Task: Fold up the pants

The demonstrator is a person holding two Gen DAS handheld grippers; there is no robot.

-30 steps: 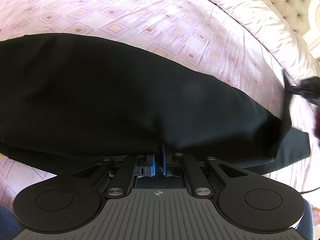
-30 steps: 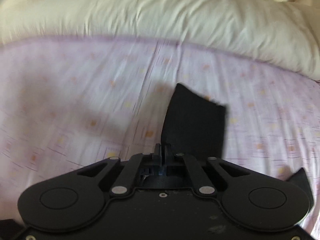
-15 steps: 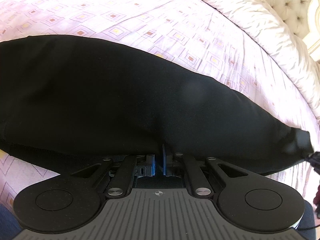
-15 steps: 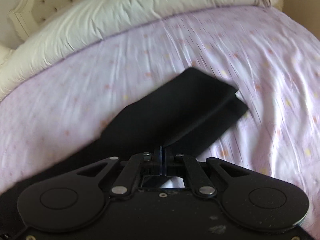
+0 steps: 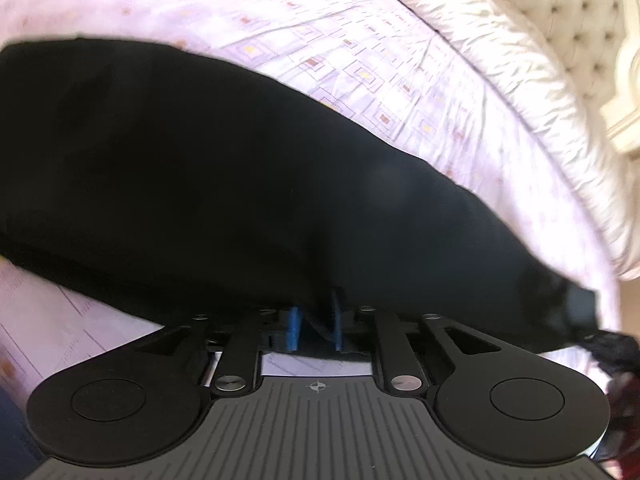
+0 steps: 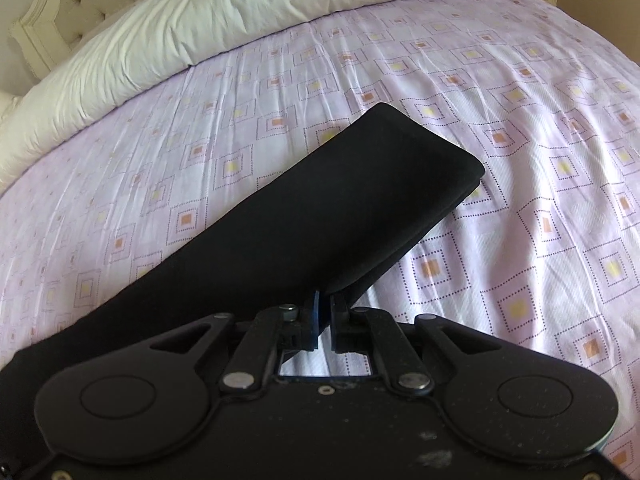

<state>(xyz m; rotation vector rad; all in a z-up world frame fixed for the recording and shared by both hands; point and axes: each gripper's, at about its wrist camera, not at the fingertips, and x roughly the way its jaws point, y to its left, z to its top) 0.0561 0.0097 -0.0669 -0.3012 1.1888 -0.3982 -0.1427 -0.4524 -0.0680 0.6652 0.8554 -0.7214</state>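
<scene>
The black pants point(image 5: 240, 184) lie folded lengthwise on the lilac bed sheet point(image 5: 360, 40). In the left wrist view they fill the middle of the frame, and my left gripper point(image 5: 314, 322) sits at their near edge with its blue pads slightly apart and a bit of cloth between them. In the right wrist view the folded pants point(image 6: 340, 208) stretch away to a rounded far end. My right gripper point(image 6: 324, 314) is at their near edge, its jaws a narrow gap apart, with the cloth edge at the tips.
A cream duvet point(image 6: 200, 12) is bunched along the head of the bed, with a tufted headboard point(image 5: 560, 8) behind it. The patterned sheet point(image 6: 540, 160) stretches out to the right of the pants.
Both grippers carried the pants edge over and laid it down, so the pants now lie doubled. The left pads have parted a little, and the right jaws have opened slightly.
</scene>
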